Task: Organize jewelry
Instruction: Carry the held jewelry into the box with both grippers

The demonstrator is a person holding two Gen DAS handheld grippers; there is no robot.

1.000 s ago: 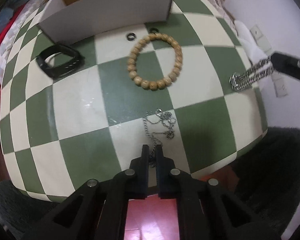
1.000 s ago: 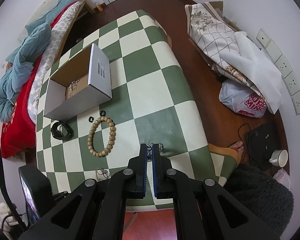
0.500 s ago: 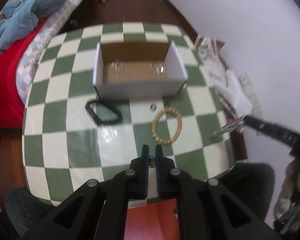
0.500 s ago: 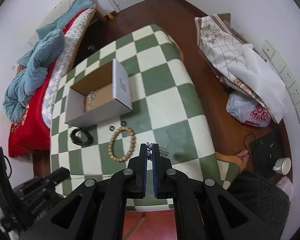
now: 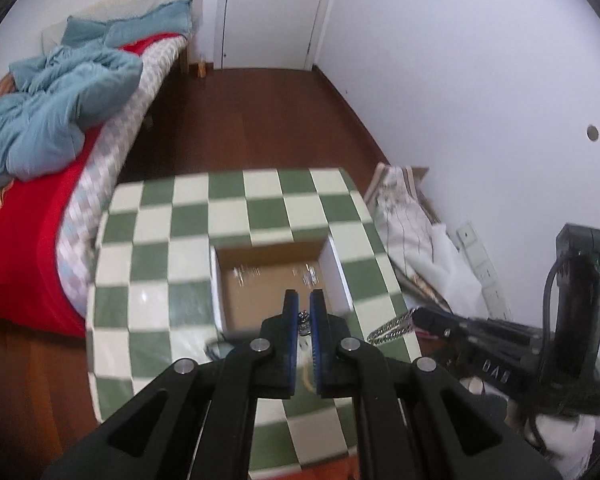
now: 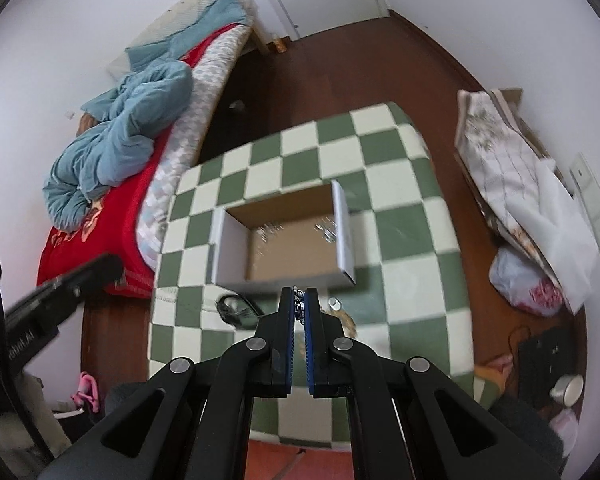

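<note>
Left gripper (image 5: pixel 304 304): jaws pinching a thin silver chain (image 5: pixel 303 317).
Right gripper (image 6: pixel 299 300): jaws clamped on a heavier link chain (image 6: pixel 298 298); its loose end sticks out sideways.
Box (image 6: pixel 296 248): open, just beyond both jaws, some jewelry already inside.
Advice: carry each chain over the opening before letting go.
Counter (image 5: pixel 156 248): green-and-cream checks.
Room: bed (image 5: pixel 40 216) left of the jaws, dark wood floor.

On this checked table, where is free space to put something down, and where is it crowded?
Free: the checked table right of the cardboard box, and the squares behind it. Crowded: the strip before the box, with the black band, a small ring and the bead bracelet.
</note>
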